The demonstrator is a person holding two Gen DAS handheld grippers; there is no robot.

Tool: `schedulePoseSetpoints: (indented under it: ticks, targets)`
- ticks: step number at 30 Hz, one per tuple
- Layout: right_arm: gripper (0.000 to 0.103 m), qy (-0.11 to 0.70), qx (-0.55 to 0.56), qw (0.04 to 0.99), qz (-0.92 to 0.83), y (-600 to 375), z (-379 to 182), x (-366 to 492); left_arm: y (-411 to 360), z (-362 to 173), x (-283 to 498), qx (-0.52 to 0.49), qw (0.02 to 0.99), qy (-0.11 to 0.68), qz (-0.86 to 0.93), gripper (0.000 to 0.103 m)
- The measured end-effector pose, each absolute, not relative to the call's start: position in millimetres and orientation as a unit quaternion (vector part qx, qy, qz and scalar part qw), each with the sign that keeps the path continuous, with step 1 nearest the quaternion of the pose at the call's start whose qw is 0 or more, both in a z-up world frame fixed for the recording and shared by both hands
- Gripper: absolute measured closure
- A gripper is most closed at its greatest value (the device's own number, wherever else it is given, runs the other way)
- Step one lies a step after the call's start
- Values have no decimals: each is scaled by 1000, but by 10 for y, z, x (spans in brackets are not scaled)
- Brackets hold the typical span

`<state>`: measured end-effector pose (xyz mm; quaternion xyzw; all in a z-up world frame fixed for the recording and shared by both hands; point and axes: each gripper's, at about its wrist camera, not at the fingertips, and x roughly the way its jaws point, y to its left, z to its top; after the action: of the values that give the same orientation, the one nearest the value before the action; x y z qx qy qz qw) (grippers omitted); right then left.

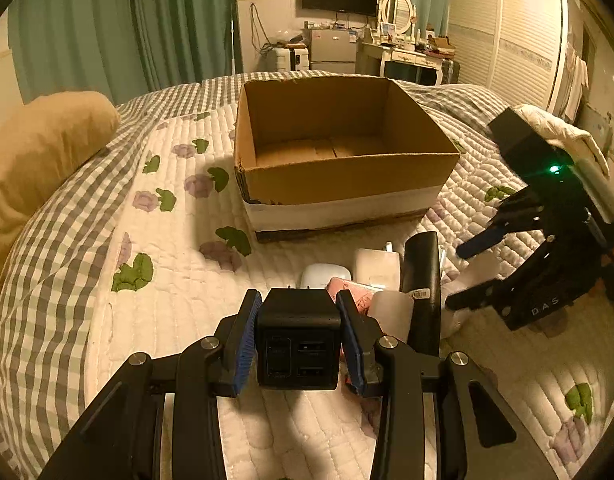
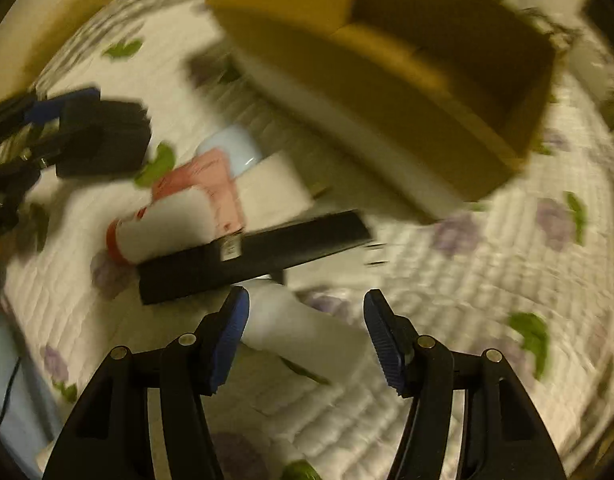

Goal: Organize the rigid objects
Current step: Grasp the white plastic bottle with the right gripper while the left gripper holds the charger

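Note:
My left gripper (image 1: pixel 299 340) is shut on a black USB charger block (image 1: pixel 297 344), just above the quilt. An open, empty cardboard box (image 1: pixel 339 176) stands beyond it. To the right lie a pale blue case (image 1: pixel 321 274), a pink packet (image 1: pixel 353 292), a white adapter (image 1: pixel 377 266), a white bottle with a red cap (image 2: pixel 163 228) and a long black bar (image 1: pixel 421 288). My right gripper (image 2: pixel 305 336) is open around a white bottle (image 2: pixel 299 324) on the quilt. The right wrist view is blurred. The left gripper with the charger shows there (image 2: pixel 103 140).
A flowered white quilt (image 1: pixel 179 300) covers the bed, with a checked border and a tan pillow (image 1: pixel 39 152) at the left. Beyond the bed stand green curtains, a small fridge, a dresser and a white wardrobe.

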<state>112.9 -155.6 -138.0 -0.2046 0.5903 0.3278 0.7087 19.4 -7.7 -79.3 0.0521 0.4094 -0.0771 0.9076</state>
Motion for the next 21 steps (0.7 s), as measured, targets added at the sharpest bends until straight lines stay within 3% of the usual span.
schedulePoseSetpoints:
  ticks: [13,19,21]
  targets:
    - [41,585,-353,627,375,-1070,-1382,599,46,-801,183,45,909,411,-59,65]
    - [48,609,-371,618,331,-814,-1896,645,139,-808,119,43,909,413,-50,65]
    - [55,605,-372,627,321,-785,-1876,613,172,-812,87,42,909,413,-49,65]
